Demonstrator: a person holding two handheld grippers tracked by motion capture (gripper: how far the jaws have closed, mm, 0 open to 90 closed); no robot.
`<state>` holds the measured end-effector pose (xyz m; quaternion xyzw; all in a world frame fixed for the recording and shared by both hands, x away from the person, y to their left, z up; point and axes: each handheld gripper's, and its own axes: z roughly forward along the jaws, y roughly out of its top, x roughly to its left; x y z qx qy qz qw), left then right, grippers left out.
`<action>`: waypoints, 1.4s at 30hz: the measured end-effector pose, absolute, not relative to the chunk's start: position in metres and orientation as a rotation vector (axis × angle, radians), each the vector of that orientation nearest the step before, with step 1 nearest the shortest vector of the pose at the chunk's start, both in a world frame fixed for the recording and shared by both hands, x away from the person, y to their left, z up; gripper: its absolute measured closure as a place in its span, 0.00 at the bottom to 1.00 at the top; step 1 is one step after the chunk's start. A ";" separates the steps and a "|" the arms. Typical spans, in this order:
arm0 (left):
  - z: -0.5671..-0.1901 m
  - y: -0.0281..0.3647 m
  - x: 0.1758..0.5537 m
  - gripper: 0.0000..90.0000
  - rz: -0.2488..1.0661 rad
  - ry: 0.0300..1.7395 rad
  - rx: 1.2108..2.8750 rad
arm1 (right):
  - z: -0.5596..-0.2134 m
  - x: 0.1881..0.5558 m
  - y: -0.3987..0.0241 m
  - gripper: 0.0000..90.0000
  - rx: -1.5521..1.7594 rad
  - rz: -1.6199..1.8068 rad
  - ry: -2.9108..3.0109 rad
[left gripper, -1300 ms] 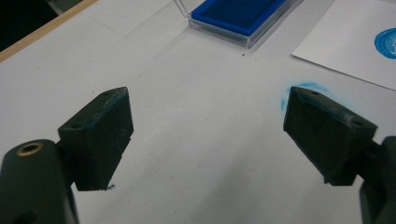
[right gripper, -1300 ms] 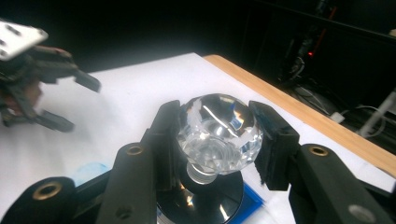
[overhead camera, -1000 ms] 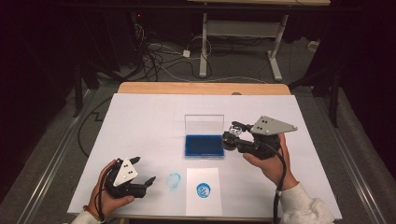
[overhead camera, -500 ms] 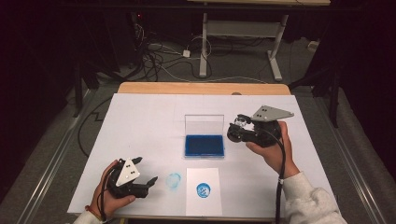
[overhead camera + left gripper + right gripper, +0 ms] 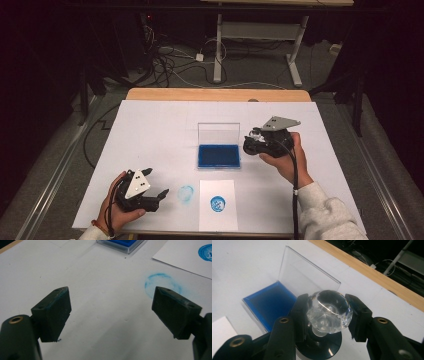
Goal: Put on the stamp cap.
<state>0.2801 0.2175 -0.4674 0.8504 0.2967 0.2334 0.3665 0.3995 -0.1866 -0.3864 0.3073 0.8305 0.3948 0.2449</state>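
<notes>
Right tool (image 5: 328, 315) clamped on stamp knob (image 5: 329, 311), beside ink pad (image 5: 218, 155) edge | left tool (image 5: 111, 312) apart, open table (image 5: 150, 130) ahead

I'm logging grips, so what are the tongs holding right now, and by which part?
The right tongs clamp a clear, round-knobbed stamp with a black base by its knob; the left tongs stand open, holding nothing.
</notes>
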 end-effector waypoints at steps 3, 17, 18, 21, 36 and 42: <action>-0.468 0.217 0.280 0.17 0.599 0.763 2.189 | -0.392 0.401 -0.187 0.63 0.845 1.064 2.280; -0.468 0.217 0.280 0.17 0.595 0.763 2.198 | -0.418 0.402 -0.188 0.63 0.878 1.019 2.294; -0.468 0.217 0.280 0.17 0.593 0.761 2.200 | -0.420 0.403 -0.188 0.63 0.882 1.023 2.297; -0.469 0.216 0.280 0.17 0.590 0.758 2.203 | -0.425 0.403 -0.187 0.63 0.874 1.030 2.296; -0.468 0.218 0.280 0.17 0.589 0.748 2.208 | -0.438 0.408 -0.184 0.63 0.895 0.985 2.286; -0.467 0.217 0.279 0.17 0.580 0.745 2.203 | -0.444 0.407 -0.182 0.63 0.889 0.957 2.301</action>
